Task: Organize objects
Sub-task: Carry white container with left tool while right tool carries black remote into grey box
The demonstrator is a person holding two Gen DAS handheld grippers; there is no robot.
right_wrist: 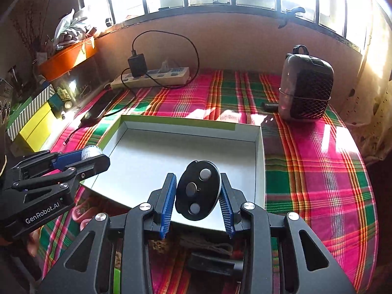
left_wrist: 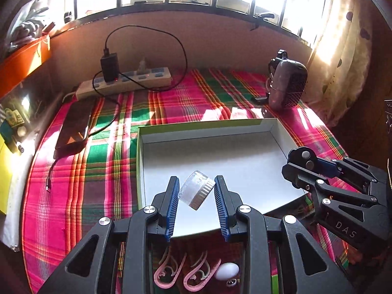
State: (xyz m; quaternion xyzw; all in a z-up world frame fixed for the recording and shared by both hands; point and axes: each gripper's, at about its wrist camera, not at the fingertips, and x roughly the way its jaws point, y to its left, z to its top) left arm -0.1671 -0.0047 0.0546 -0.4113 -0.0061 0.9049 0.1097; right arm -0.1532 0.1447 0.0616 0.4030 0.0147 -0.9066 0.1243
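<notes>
Both grippers clamped: left gripper [left_wrist: 196, 193] on small clear plastic jar w/ silver lid [left_wrist: 196, 189], right gripper [right_wrist: 198, 193] on black oval disc w/ 3 round studs [right_wrist: 198, 194]. Lower each into shallow white cardboard box [left_wrist: 279, 132], apart, then open jaws.

There are two grippers [left_wrist: 196, 203] [right_wrist: 198, 203], one small jar [left_wrist: 196, 189], one black oval disc [right_wrist: 198, 194], one white box [left_wrist: 245, 161], one power strip [left_wrist: 127, 82], one phone [left_wrist: 73, 127], one small heater [right_wrist: 306, 88] and one white egg [left_wrist: 226, 271].
</notes>
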